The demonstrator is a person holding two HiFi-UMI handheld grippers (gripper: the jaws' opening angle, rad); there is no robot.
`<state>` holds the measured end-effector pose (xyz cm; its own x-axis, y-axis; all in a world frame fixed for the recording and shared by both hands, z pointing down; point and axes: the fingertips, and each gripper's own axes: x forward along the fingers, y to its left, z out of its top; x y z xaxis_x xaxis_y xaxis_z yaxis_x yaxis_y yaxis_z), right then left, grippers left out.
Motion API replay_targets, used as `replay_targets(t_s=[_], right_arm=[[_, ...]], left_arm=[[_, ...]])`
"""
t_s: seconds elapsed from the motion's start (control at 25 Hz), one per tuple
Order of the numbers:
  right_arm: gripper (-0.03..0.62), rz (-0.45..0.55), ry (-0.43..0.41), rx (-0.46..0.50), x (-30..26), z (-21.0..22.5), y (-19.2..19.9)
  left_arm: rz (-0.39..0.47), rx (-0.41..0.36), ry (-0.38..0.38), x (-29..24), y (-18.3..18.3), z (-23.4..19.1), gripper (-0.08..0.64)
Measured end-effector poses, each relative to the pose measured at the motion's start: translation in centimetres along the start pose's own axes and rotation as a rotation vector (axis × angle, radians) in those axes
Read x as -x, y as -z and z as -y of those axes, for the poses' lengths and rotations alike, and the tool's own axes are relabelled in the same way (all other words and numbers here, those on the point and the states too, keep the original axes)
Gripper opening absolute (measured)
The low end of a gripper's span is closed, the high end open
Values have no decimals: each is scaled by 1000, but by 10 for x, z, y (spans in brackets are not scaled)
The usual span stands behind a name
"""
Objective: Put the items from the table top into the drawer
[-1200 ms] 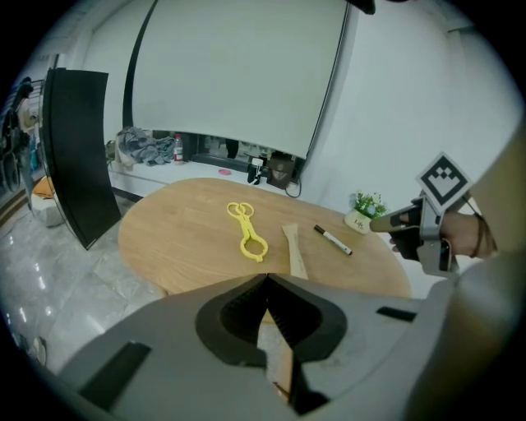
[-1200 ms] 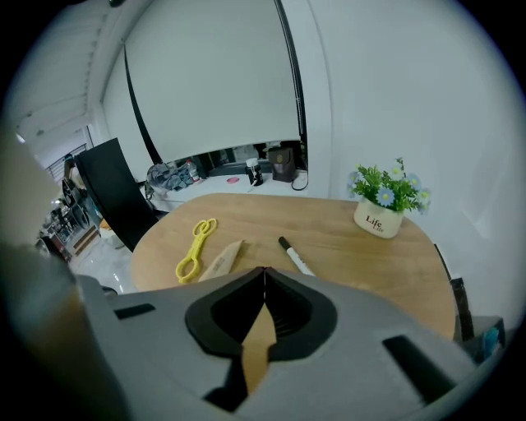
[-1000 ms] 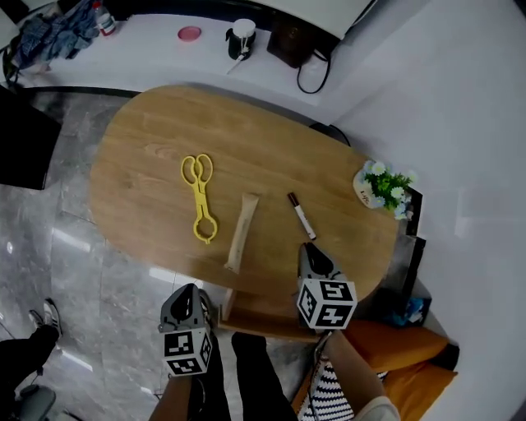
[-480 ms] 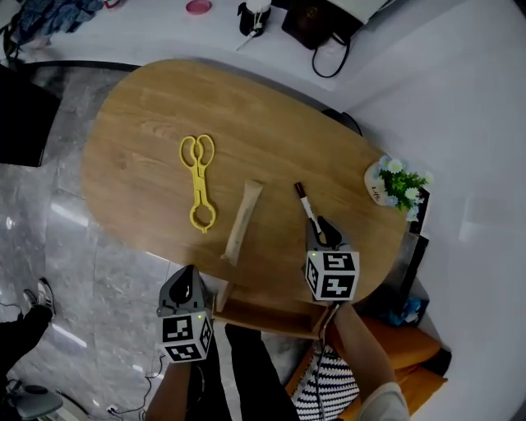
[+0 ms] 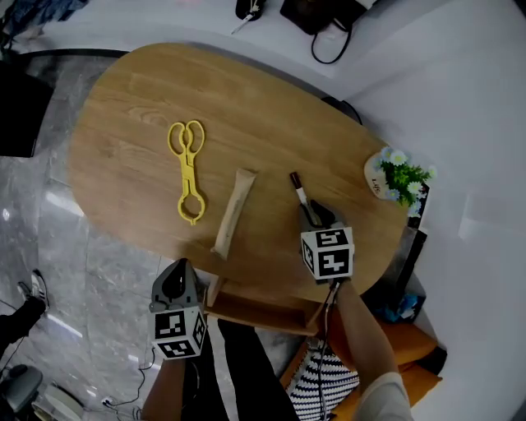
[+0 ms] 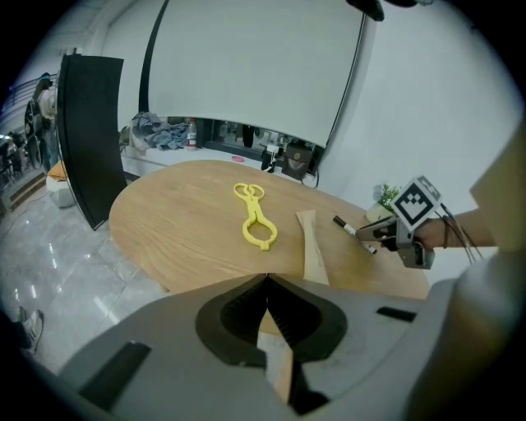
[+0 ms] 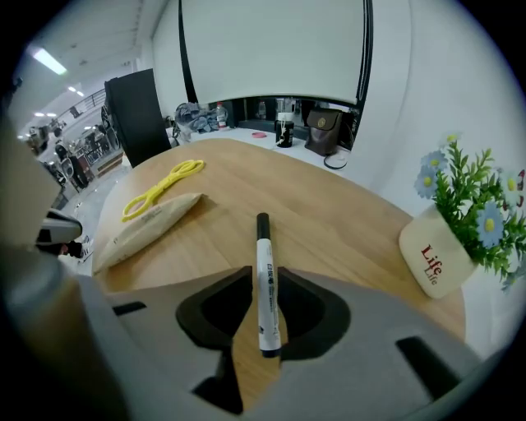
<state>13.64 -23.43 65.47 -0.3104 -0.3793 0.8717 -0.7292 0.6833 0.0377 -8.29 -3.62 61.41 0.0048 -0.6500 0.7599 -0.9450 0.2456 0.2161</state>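
Note:
A black-and-white marker (image 5: 298, 191) lies on the oval wooden table (image 5: 148, 107). My right gripper (image 5: 311, 215) is down over the marker's near end. Its jaws have just been opening, and the marker (image 7: 265, 284) lies between them on the wood, not pressed. A tan paper pouch (image 5: 230, 212) and yellow plastic tongs (image 5: 187, 168) lie to the left. My left gripper (image 5: 174, 284) hangs off the table's near edge, beside the open wooden drawer (image 5: 263, 308); its fingertips (image 6: 265, 284) meet with nothing held.
A small pot of flowers (image 5: 394, 177) marked "Life" (image 7: 440, 259) stands at the table's right end. A white counter with a dark bag (image 5: 316, 12) runs behind the table. An orange seat (image 5: 403, 362) sits at the lower right. A black panel (image 6: 90, 136) stands to the left.
My right gripper has moved forward and down from the table's near edge onto the marker, rolling as it went. The left gripper has sunk slightly. The items on the table have not moved.

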Motion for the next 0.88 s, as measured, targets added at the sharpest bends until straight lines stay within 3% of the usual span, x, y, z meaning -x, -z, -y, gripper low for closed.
replay_targets(t_s=[0.36,0.88], right_arm=[[64,-29,-49,-7,-11,-4,6],[60,1,-24,-68,19,-17,27]], left_arm=[[-7,-2,-10,2,8,-4,8],[-18,-34,21,16,20,4,8]])
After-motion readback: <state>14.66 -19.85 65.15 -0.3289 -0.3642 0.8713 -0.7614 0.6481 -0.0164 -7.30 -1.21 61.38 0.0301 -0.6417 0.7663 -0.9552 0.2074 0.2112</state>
